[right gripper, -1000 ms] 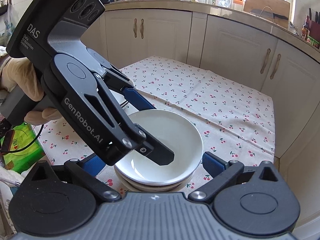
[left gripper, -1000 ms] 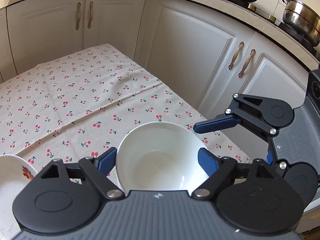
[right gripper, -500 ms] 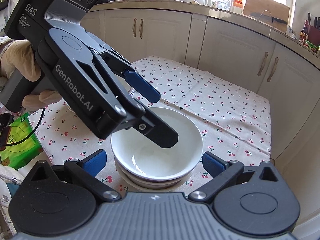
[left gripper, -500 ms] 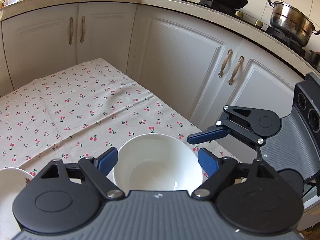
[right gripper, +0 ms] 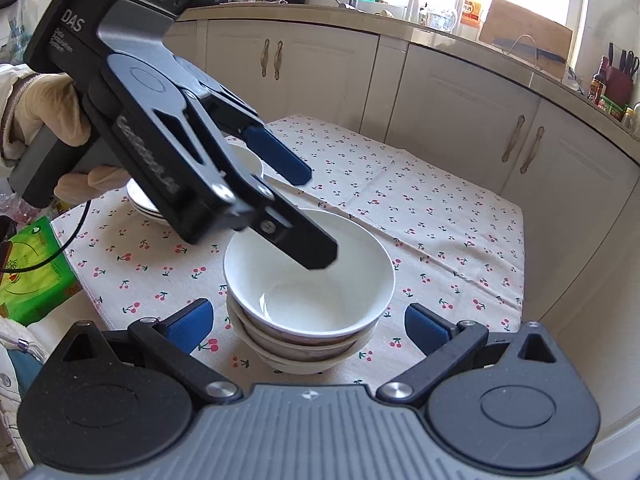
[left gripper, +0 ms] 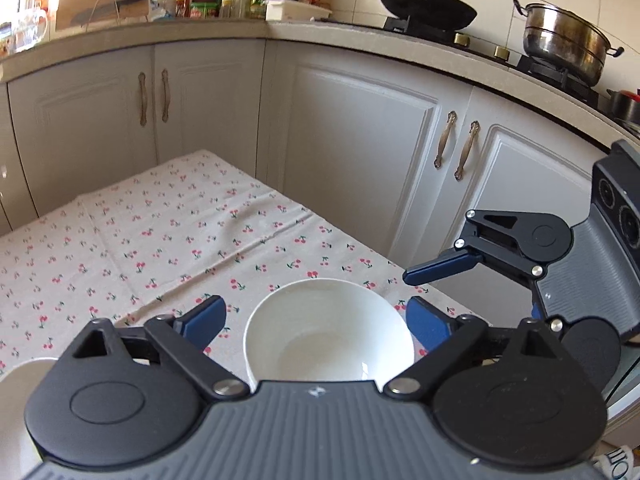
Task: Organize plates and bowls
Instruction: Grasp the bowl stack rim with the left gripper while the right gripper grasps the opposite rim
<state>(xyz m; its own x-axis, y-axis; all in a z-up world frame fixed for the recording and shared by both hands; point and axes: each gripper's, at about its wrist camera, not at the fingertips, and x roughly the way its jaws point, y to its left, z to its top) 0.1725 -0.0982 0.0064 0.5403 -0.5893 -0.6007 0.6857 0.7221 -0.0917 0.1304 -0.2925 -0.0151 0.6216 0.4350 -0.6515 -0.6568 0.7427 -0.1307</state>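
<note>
Cherry-print tablecloth [right gripper: 440, 216]; glossy round white bowl [right gripper: 308, 280] tops nested stack.

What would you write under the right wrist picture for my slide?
Left hand-held gripper, jaws just opened, above the white bowl topping a bowl stack on the cherry tablecloth.

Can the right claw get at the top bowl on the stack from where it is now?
Probably not yet. The right claw is open and faces the top bowl, but the left claw, whose jaws have just been opening, hangs over the rim with one finger inside, blocking the way.
</note>
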